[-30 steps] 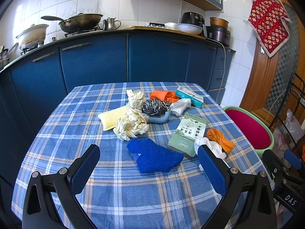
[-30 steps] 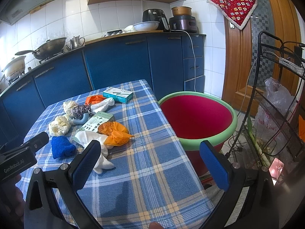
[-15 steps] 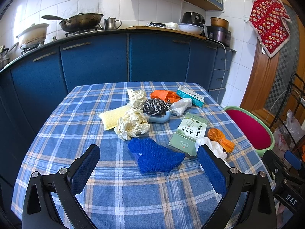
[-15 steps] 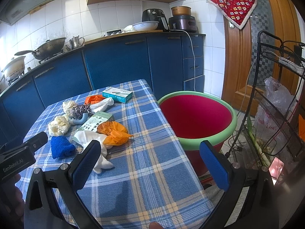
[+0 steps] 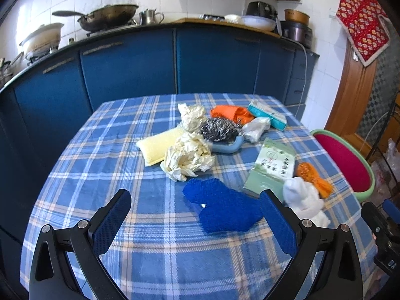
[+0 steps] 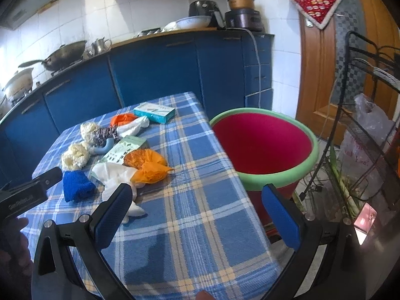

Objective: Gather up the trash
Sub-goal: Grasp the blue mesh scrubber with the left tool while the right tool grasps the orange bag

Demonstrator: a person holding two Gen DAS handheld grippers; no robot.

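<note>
On the desk, trash lies clustered: blue cloth, crumpled paper, orange bag (beside white tissue). Bin stands beside the desk. Left tool and right tool: both spread, empty.

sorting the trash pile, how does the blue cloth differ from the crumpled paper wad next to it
The blue cloth is deep blue and knitted, lying fairly flat; the crumpled paper wad is cream, wrinkled and bunched into a taller lump. The blue cloth lies nearer the left gripper, while the crumpled paper wad sits farther back, against a yellow sponge. Both rest loose on the plaid tablecloth, ungripped.
</note>
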